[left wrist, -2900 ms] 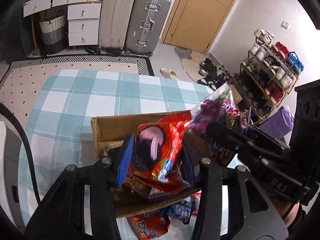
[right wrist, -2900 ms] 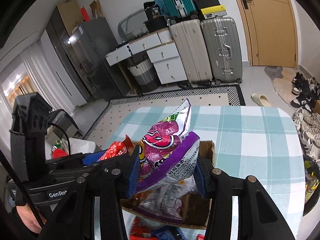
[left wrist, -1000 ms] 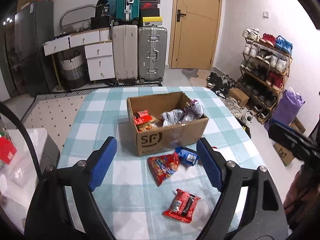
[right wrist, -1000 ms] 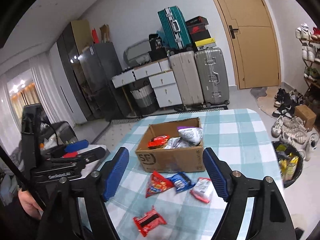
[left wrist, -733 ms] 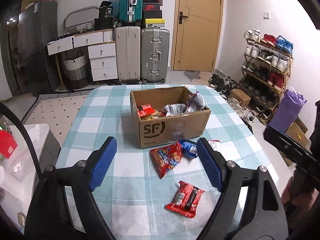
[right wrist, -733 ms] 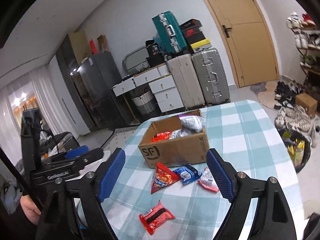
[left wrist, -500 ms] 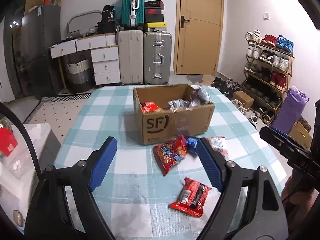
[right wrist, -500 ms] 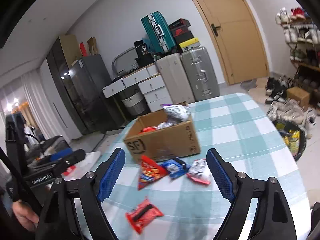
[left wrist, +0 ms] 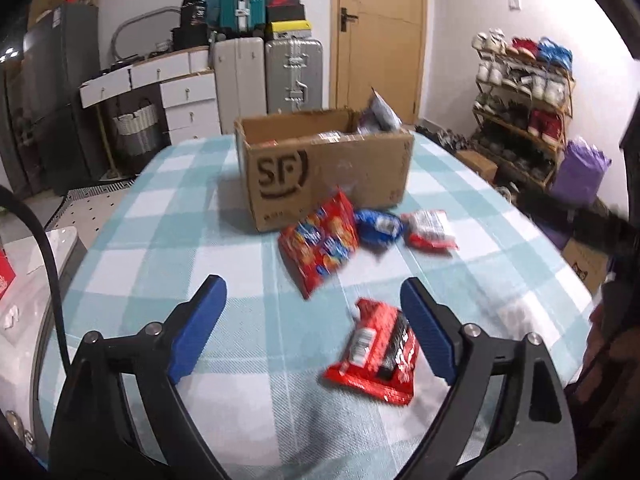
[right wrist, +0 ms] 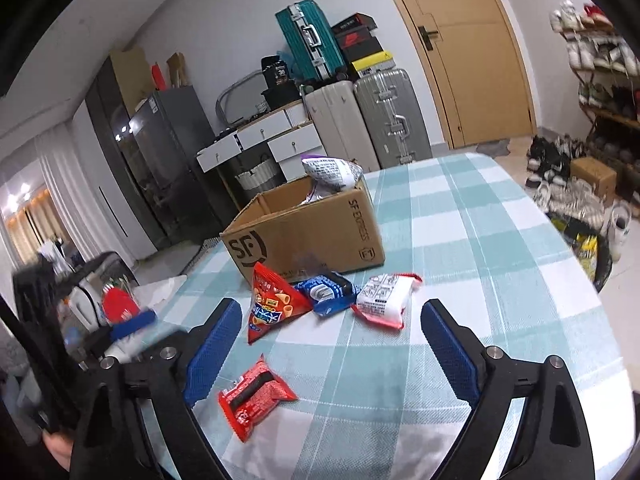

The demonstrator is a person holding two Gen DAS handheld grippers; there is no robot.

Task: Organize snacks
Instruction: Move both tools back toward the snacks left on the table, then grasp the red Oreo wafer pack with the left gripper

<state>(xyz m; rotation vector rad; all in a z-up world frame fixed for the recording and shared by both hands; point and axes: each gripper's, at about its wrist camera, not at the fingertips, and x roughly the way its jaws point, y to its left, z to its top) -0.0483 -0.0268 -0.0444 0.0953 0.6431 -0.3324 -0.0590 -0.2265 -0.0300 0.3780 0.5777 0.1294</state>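
Both claws, emptied since earlier, opening over four loose snack packets [left wrist: 371,356].

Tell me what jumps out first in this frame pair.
The cardboard box marked SF stands mid-table on the checked cloth, a silver bag poking over its rim. Four packets lie loose in front: a red triangular one, a blue one, a white-and-red one and, nearest, a red-and-black one.

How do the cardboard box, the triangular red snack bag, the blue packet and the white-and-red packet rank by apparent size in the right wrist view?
1. cardboard box
2. triangular red snack bag
3. white-and-red packet and blue packet: too alike to rank.
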